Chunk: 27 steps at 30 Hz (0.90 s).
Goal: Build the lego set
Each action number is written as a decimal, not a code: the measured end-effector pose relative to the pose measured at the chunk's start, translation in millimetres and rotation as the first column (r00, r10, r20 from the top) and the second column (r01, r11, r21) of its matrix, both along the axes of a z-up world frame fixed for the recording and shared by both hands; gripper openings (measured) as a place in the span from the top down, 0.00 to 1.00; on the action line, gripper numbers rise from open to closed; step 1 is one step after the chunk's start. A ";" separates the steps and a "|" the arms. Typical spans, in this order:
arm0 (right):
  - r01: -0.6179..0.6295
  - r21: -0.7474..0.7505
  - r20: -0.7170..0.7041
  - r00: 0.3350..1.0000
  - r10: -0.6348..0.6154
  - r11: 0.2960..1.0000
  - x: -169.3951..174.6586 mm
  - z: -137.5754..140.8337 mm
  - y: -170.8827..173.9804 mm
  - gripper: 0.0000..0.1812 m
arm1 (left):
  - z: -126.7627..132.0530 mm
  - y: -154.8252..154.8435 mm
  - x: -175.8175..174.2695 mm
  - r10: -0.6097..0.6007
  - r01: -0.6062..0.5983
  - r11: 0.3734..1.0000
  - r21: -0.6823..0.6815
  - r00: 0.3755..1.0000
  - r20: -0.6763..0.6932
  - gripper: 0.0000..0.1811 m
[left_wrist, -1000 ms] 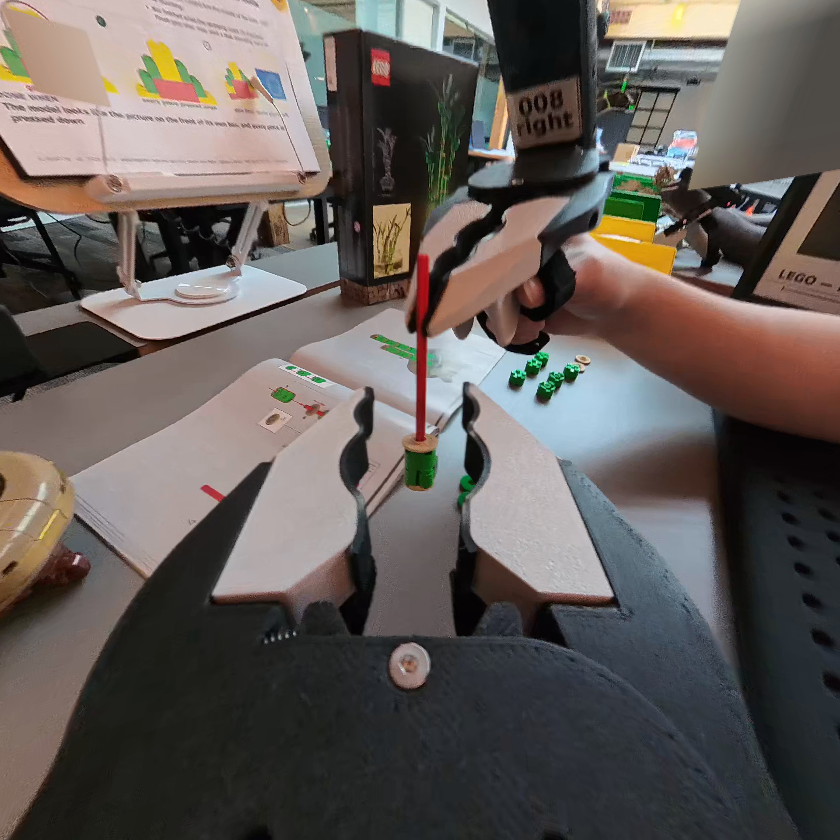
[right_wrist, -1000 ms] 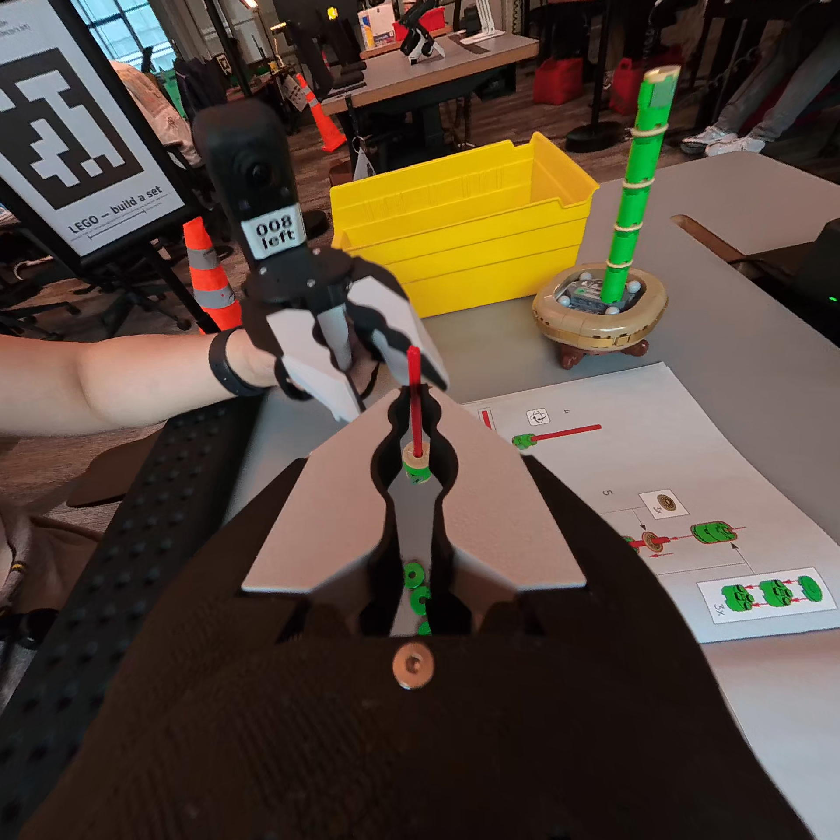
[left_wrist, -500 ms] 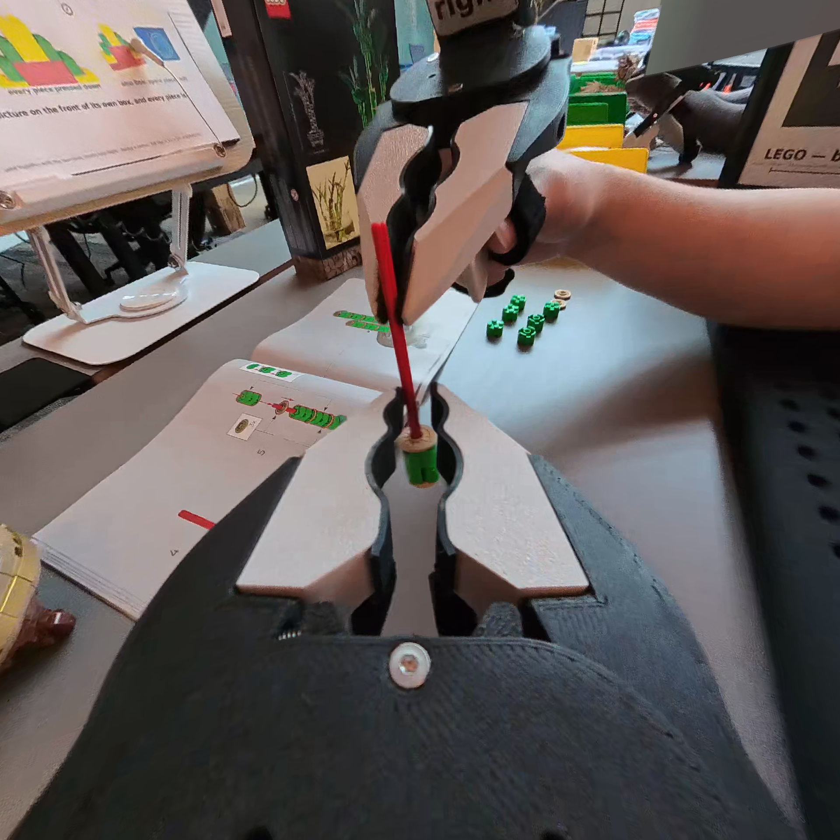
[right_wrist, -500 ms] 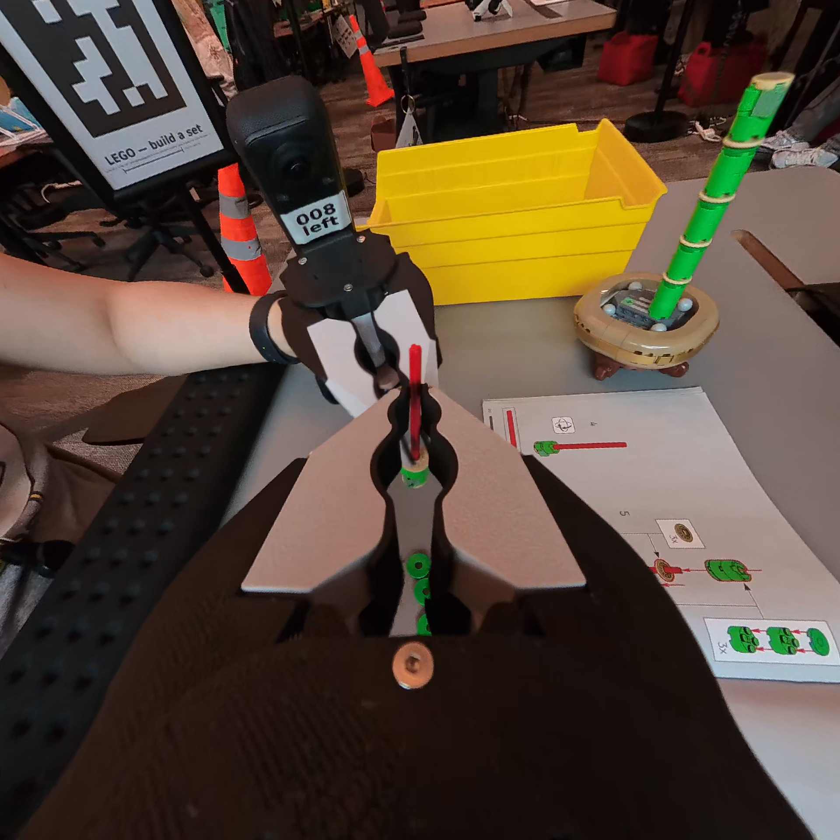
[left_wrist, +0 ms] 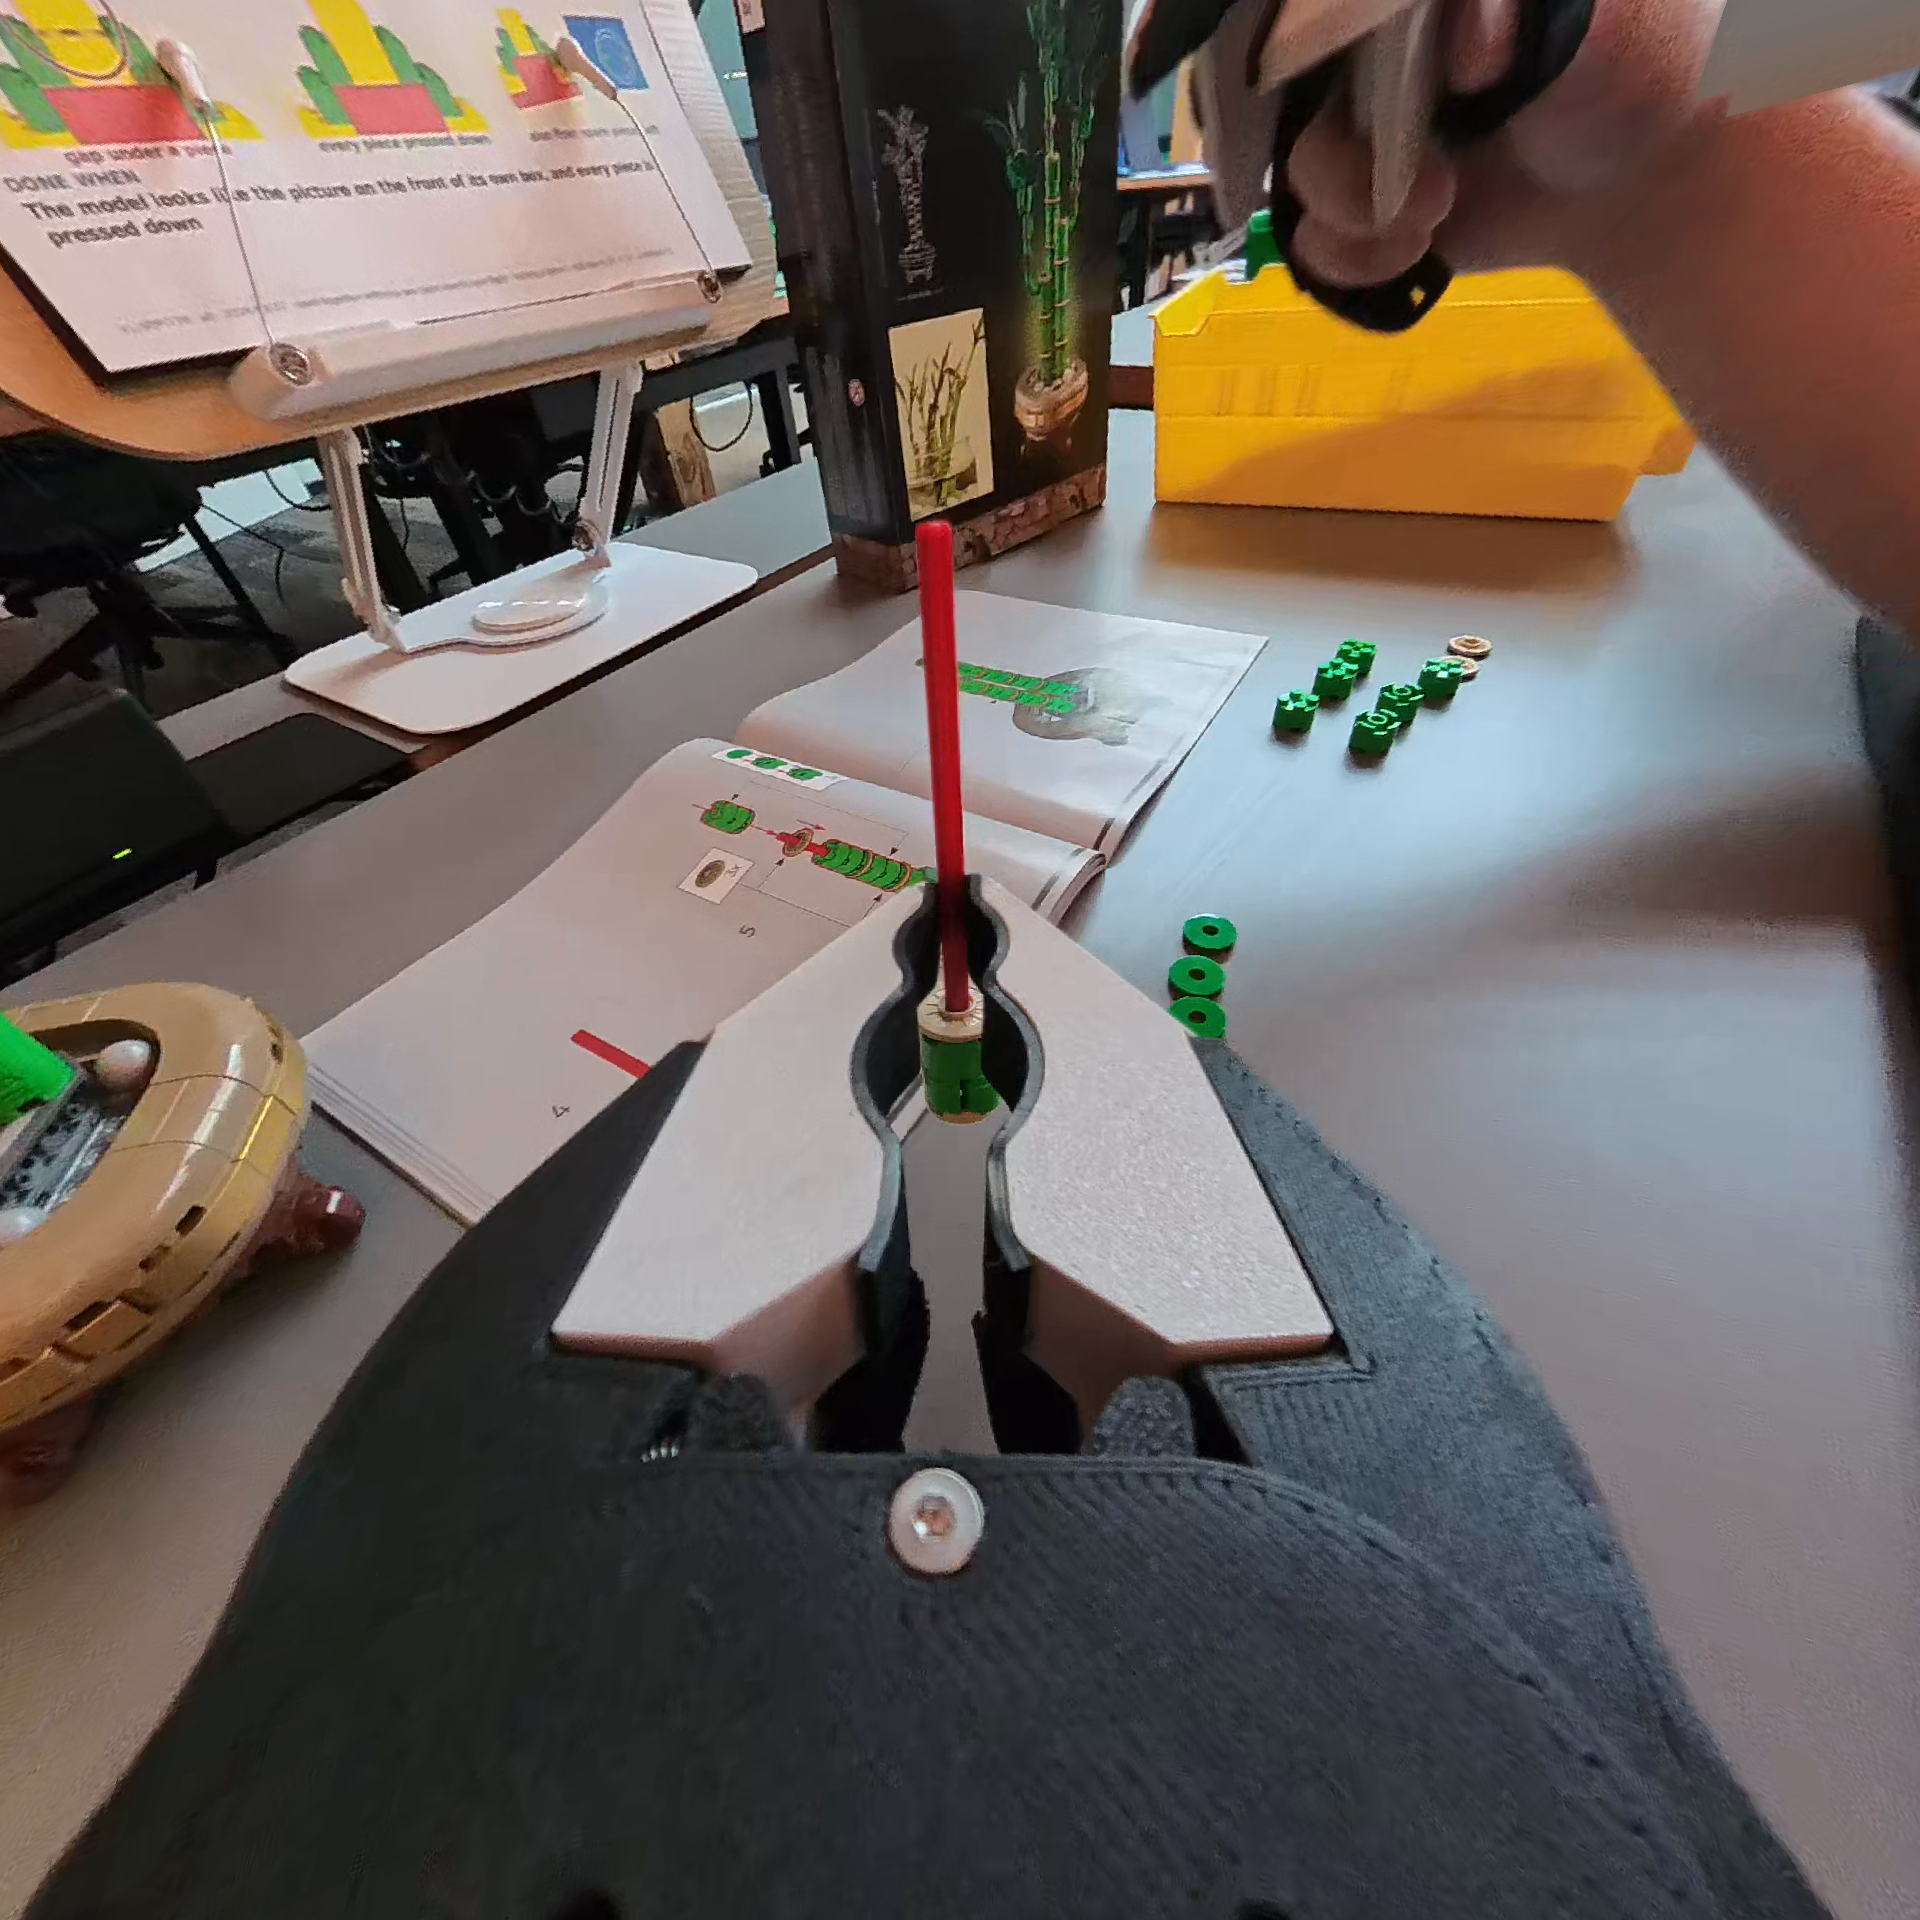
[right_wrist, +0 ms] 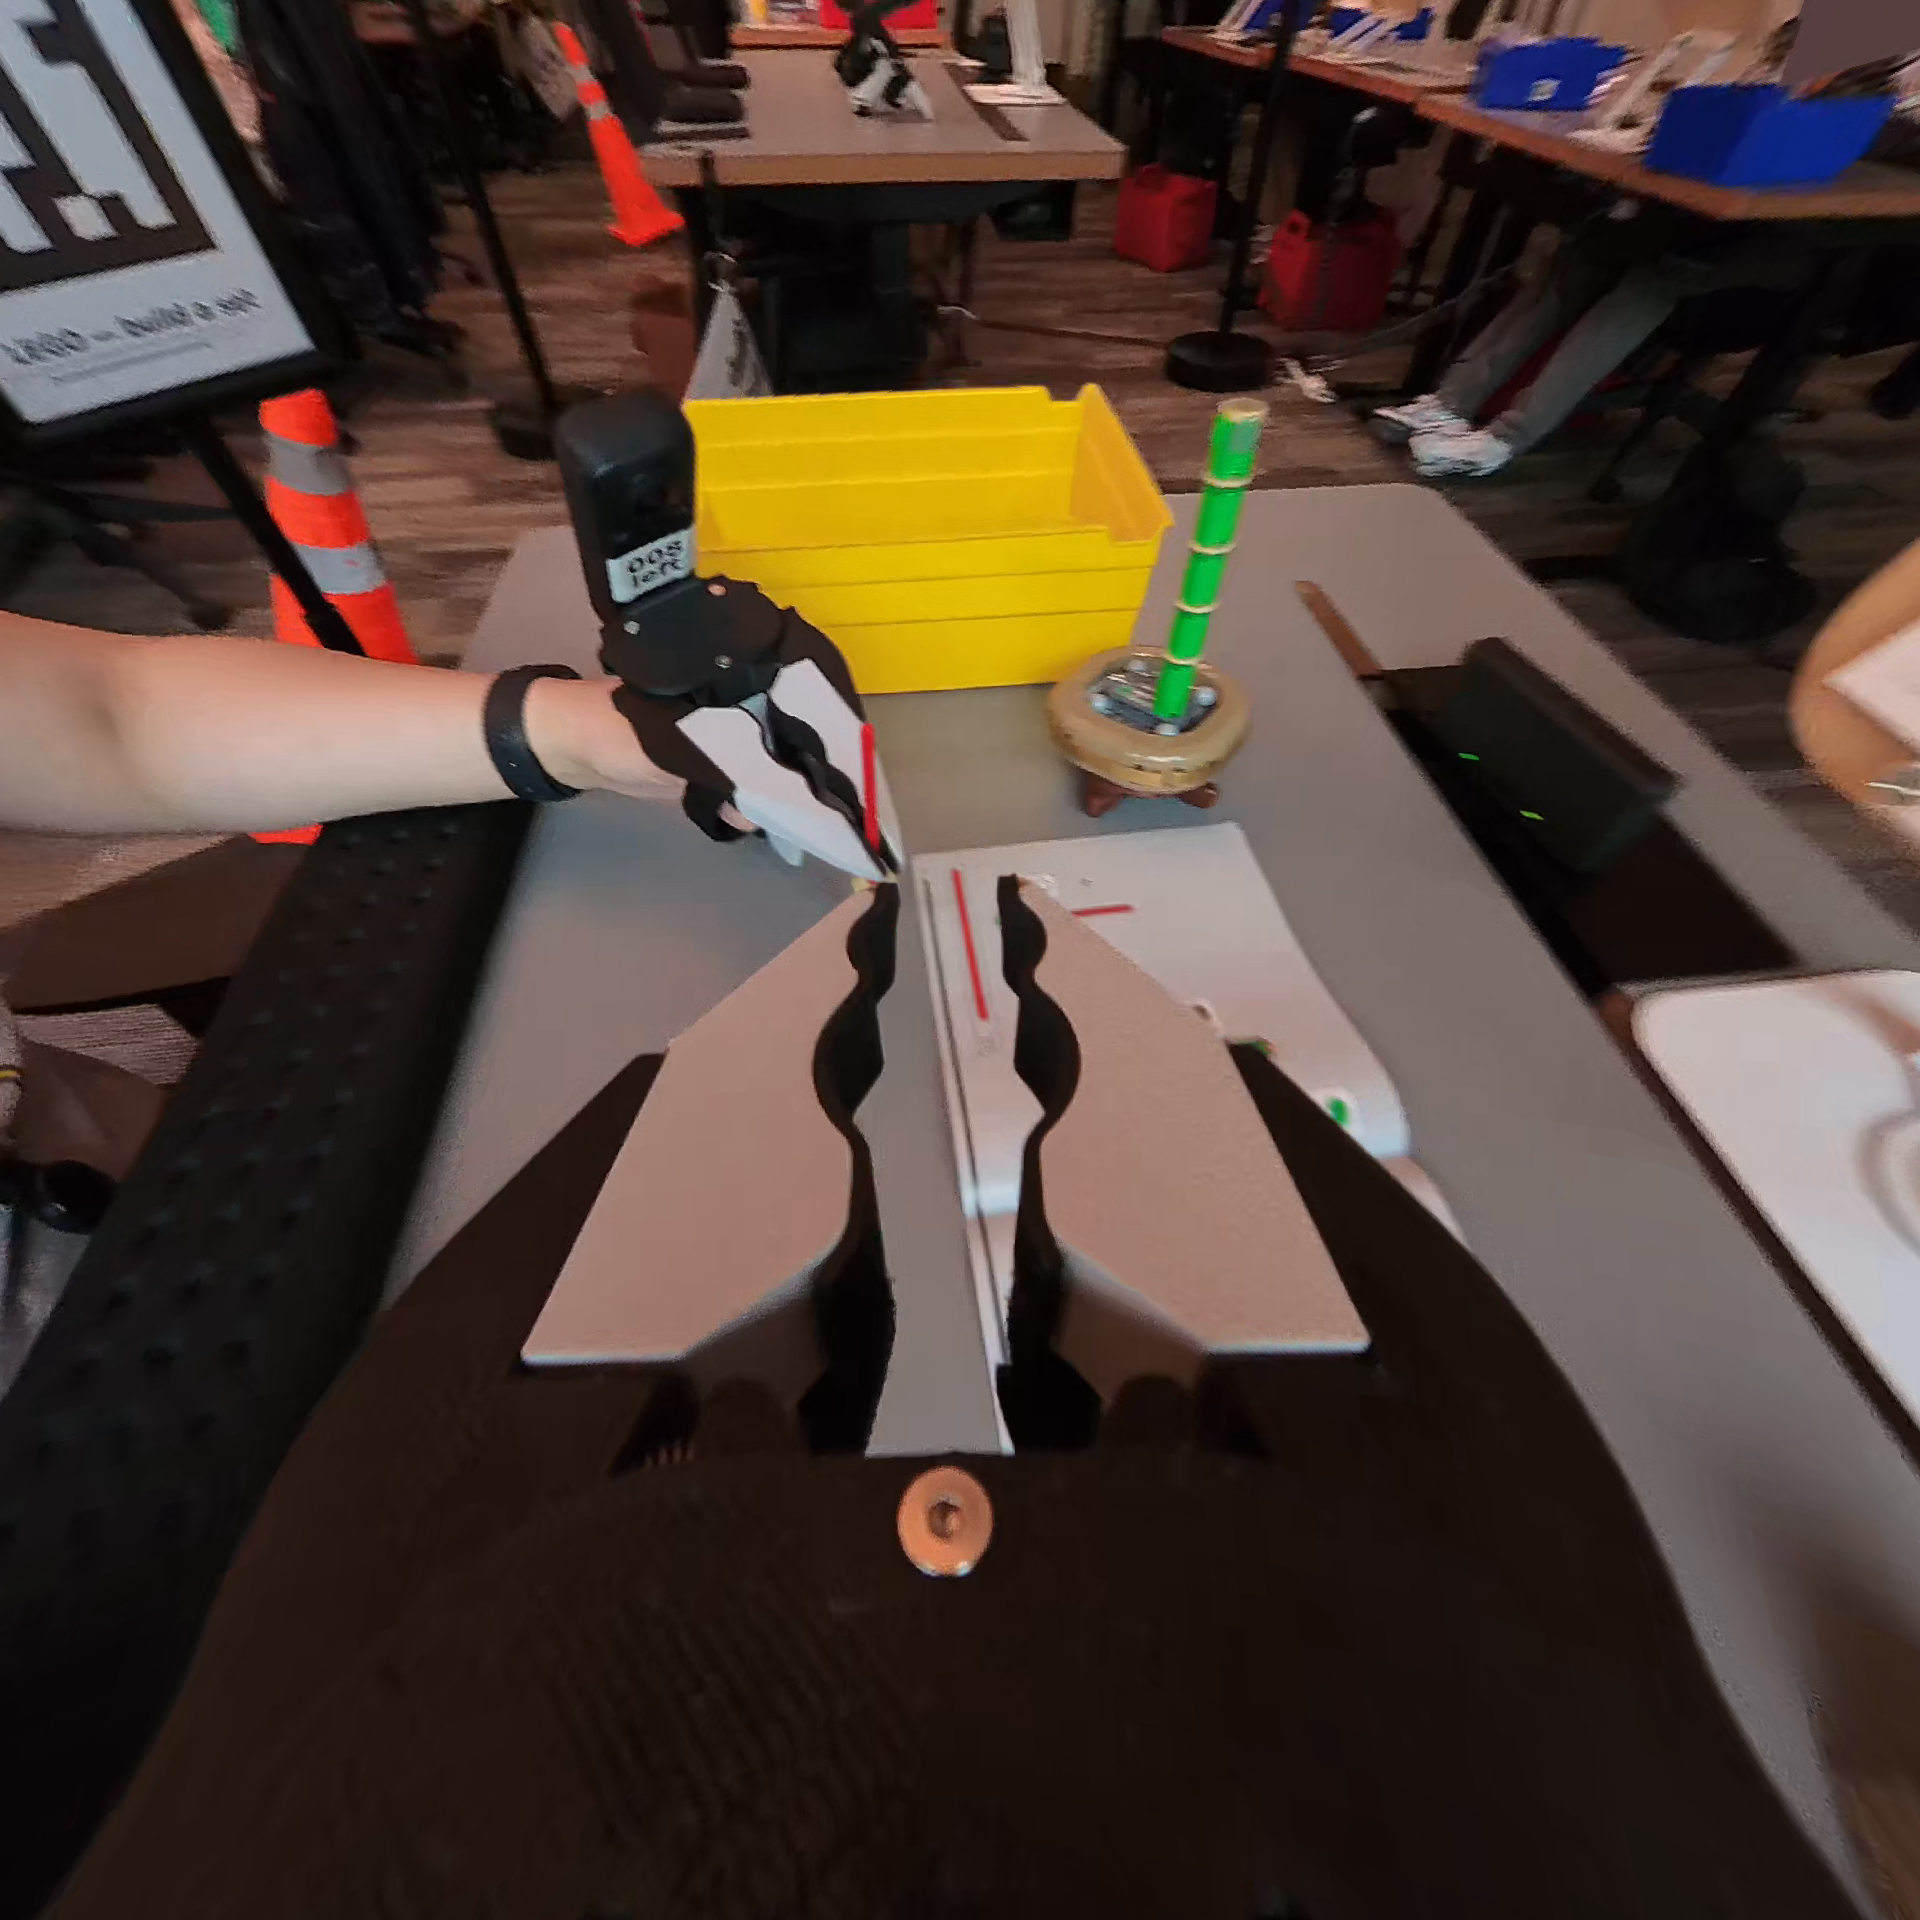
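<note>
My left gripper (left_wrist: 948,891) is shut on a red axle (left_wrist: 940,727) that stands upright. A tan ring and a green round piece (left_wrist: 956,1081) sit on the axle's lower end, in the notch between the fingers. My right gripper (right_wrist: 951,894) is open and empty, raised above the instruction booklet (right_wrist: 1122,987). In the right wrist view the left gripper (right_wrist: 883,868) holds the red axle (right_wrist: 869,784) just beyond my fingertips. The right gripper (left_wrist: 1299,62) shows blurred at the top of the left wrist view.
Several loose green pieces (left_wrist: 1361,691), three green rings (left_wrist: 1200,977) and tan rings (left_wrist: 1467,649) lie on the grey table. A tan pot (right_wrist: 1148,717) with a green stalk (right_wrist: 1205,561) stands by a yellow bin (right_wrist: 925,530). A set box (left_wrist: 956,281) and a page stand (left_wrist: 520,623) are at the back. Left tips to right tips: about 15 cm.
The left gripper closed on the axle's lower end. The right gripper let go of the axle, opened, and lifted up and away. The left gripper now holds the axle alone.
</note>
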State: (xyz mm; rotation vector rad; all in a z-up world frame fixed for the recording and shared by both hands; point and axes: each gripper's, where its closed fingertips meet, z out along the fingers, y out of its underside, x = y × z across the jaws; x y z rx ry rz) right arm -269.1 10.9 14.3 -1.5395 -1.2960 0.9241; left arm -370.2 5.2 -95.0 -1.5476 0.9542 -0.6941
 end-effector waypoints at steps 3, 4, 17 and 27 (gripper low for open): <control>0.084 0.060 -0.001 0.996 -0.084 0.995 39.3 22.1 1.3 0.90 | -6.2 -0.5 -1.8 0.009 -0.010 1.000 -0.009 0.999 -0.051 0.99; 0.112 0.078 -0.015 0.994 -0.111 0.991 51.0 30.1 1.2 0.90 | -9.1 -1.1 -1.8 0.011 -0.012 1.000 -0.016 0.997 -0.075 0.99; 0.257 0.148 -0.127 0.963 -0.240 0.955 118.6 70.6 -5.7 0.90 | -40.4 -8.7 -2.3 0.000 -0.029 0.993 -0.114 0.969 -0.247 0.99; 0.235 0.128 -0.045 0.972 -0.231 0.964 114.5 53.5 -4.7 0.90 | -39.5 -9.1 -16.3 0.047 -0.080 0.987 -0.138 0.973 -0.226 0.99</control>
